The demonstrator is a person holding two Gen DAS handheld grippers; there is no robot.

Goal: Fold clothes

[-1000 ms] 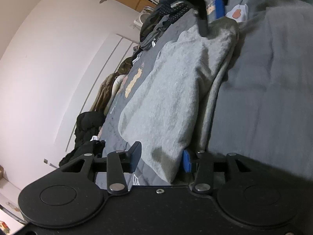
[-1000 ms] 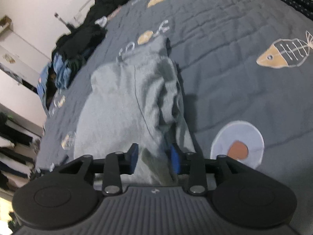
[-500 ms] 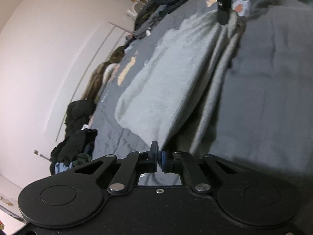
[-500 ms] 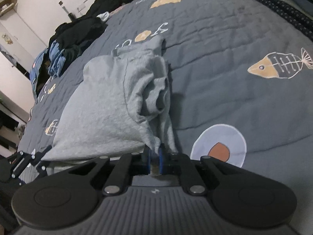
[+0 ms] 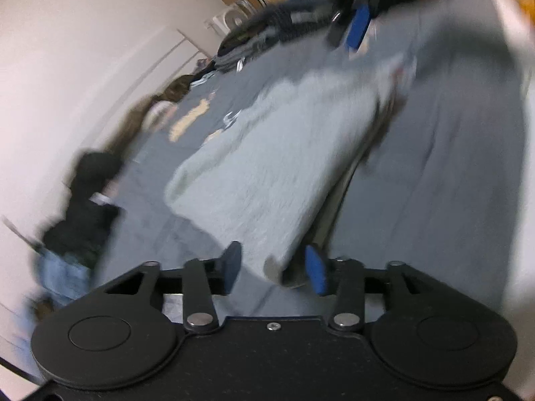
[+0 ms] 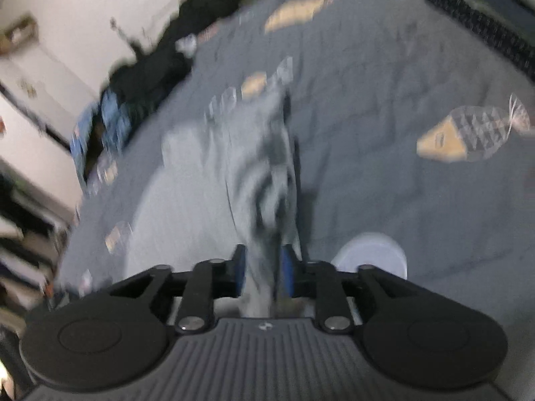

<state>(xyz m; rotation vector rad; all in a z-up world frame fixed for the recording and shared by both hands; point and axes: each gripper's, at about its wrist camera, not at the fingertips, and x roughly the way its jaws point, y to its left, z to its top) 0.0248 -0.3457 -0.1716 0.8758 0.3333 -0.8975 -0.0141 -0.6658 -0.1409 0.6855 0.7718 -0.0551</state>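
A folded light grey garment (image 5: 274, 167) lies on the dark grey bedspread (image 5: 441, 173). My left gripper (image 5: 273, 269) is at its near corner; the jaws are opening, and the corner sits between the blue pads with gaps on both sides. Far across the garment, the right gripper (image 5: 346, 38) hangs over the other end. In the right wrist view the garment (image 6: 200, 183) runs away from my right gripper (image 6: 263, 269), whose jaws are opening with a bunched fold of grey cloth between them. Both views are blurred.
Dark clothes are piled at the bed's edge by the white wall (image 5: 87, 207) (image 6: 143, 73). Another heap of clothes (image 5: 267, 33) lies at the far end. The bedspread (image 6: 367, 100) carries a fish print (image 6: 468, 133) and a white disc print (image 6: 371, 254).
Half a second ago both grippers were pinched shut on the garment's edges; now both pairs of jaws stand apart again. Both hands have risen a little and the left has rolled.
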